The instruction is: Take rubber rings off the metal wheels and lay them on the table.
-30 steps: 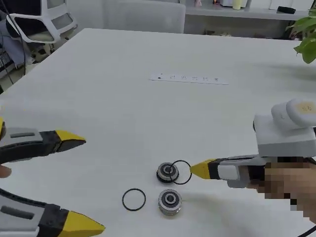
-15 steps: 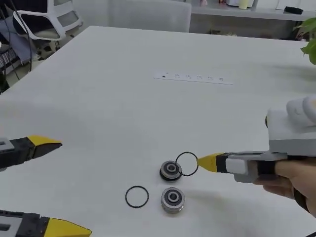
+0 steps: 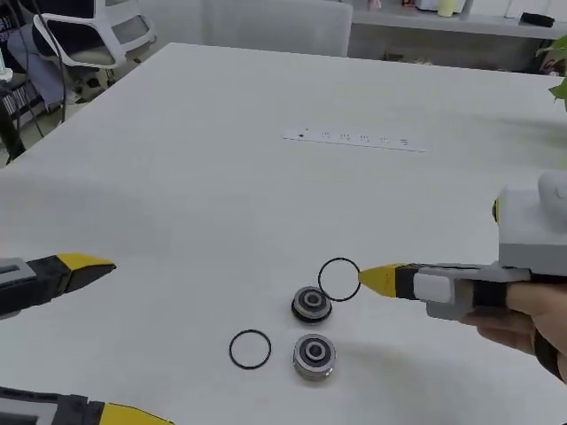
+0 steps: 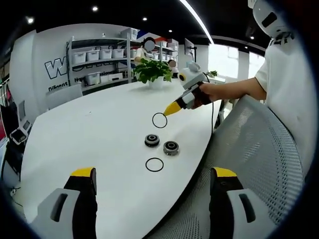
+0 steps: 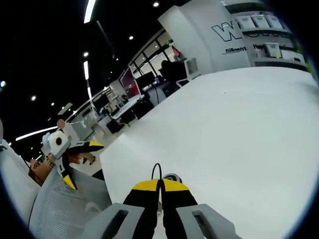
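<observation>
White surface (image 3: 204, 177), a socket strip (image 3: 354, 139) well behind the work; a loose ring (image 3: 250, 333) lies just left of the near wheel (image 3: 314, 352); the right gripper (image 3: 365, 279), jaws closed, pinches a rubber ring (image 3: 339, 259) by the far wheel (image 3: 311, 304), lifted off it since a second ago; the left gripper (image 3: 124, 341) is spread wide, empty.
</observation>
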